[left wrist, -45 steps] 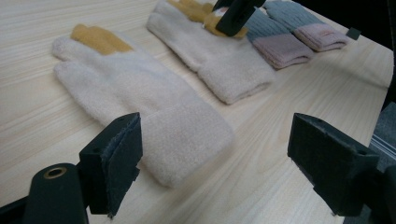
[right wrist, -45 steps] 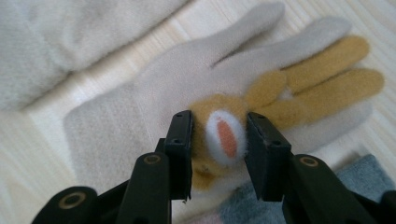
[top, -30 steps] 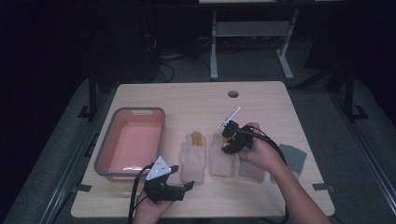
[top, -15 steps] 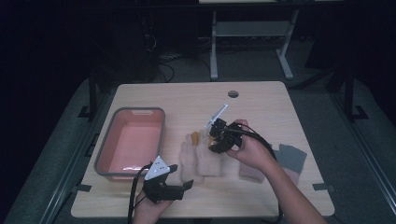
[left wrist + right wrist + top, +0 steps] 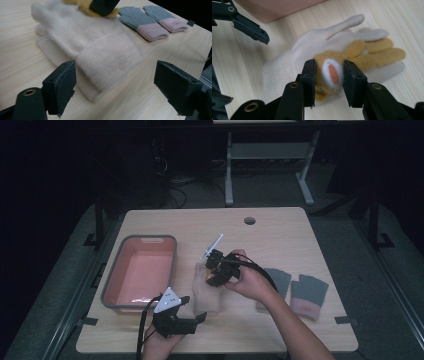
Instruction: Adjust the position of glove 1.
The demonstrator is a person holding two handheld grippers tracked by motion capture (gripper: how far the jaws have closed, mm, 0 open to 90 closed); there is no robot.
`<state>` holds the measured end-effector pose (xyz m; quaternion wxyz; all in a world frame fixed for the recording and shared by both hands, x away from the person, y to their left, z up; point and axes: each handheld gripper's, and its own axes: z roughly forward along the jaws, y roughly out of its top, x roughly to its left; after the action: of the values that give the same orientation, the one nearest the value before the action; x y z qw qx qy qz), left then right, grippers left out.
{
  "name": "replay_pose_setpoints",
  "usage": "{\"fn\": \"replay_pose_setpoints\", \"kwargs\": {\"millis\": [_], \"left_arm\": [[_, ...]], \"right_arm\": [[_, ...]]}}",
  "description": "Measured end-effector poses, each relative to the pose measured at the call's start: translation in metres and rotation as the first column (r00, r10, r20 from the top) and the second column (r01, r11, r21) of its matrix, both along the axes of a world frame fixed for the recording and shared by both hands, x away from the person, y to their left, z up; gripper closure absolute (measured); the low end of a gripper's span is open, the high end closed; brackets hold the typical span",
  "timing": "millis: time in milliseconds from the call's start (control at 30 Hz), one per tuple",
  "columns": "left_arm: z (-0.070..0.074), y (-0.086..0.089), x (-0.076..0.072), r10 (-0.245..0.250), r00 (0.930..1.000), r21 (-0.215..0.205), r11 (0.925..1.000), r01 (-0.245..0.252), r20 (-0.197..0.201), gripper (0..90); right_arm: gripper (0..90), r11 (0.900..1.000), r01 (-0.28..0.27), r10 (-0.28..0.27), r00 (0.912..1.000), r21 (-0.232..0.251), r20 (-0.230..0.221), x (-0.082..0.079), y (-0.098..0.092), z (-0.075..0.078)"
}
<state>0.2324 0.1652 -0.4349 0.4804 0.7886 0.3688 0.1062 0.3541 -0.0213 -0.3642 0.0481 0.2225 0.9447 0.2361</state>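
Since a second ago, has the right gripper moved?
Yes. The right gripper has moved left across the table, toward the pink tray, carrying the yellow glove over the cream gloves.

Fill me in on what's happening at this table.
A person is working with hand-held tongs. The right tongs are clamped on a mustard-yellow glove, holding it over the cream gloves in mid-table. The left tongs stand open by the cream cuff. A grey pair lies to the right, a pink tub to the left.

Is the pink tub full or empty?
Empty, as far as shows. The pink tub has a bare bottom in the high view; all the gloves lie on the table outside it.
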Motion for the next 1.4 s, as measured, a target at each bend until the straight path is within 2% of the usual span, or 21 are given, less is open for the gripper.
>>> {"fn": "replay_pose_setpoints", "kwargs": {"millis": [200,267,367,600,767,1000,1100,1200,1400], "left_arm": [[0.0,-0.001,0.0,0.002,1.0,0.002,1.0,-0.002,-0.007,18.0],[0.0,0.0,0.001,-0.007,0.9999,0.023,0.9997,0.008,-0.008,18.0],[-0.001,-0.002,0.001,-0.001,0.9999,0.012,0.9999,0.001,-0.011,18.0],[-0.003,-0.002,0.001,0.004,0.9998,0.007,1.0,-0.004,-0.022,18.0],[-0.004,-0.003,0.001,0.005,0.9997,0.016,0.9999,-0.004,-0.024,18.0],[-0.004,-0.003,0.001,0.009,0.9997,0.018,0.9998,-0.009,-0.021,18.0],[-0.004,-0.003,0.001,0.002,0.9999,0.022,0.9998,-0.001,-0.016,18.0],[-0.004,-0.003,0.001,-0.003,0.9999,0.027,0.9996,0.003,-0.015,18.0],[-0.002,-0.002,-0.001,-0.006,0.9999,0.014,0.9999,0.006,-0.012,18.3]], "right_arm": [[64.4,1.0,0.003,-0.003,0.9997,0.0,-0.022,0.005,0.006,-0.011],[64.2,1.0,0.003,-0.003,0.9994,0.001,-0.033,0.006,0.007,-0.018],[63.6,1.0,0.016,-0.016,0.9987,-0.01,-0.048,0.008,0.006,-0.028],[60.7,1.0,0.031,-0.031,0.9955,-0.003,-0.089,0.01,0.002,-0.047],[55.8,0.999,0.034,-0.032,0.9946,0.015,-0.099,0.01,-0.001,-0.048],[47.1,0.999,0.033,-0.03,0.9966,0.04,-0.077,0.01,-0.003,-0.041],[45.4,0.997,0.035,-0.03,0.9971,0.07,-0.07,0.011,-0.001,-0.037],[43.4,0.998,0.027,-0.024,0.9981,0.053,-0.056,0.012,0.004,-0.036],[40.2,0.999,0.005,-0.004,0.9991,0.033,-0.042,0.018,0.027,-0.04]]}}
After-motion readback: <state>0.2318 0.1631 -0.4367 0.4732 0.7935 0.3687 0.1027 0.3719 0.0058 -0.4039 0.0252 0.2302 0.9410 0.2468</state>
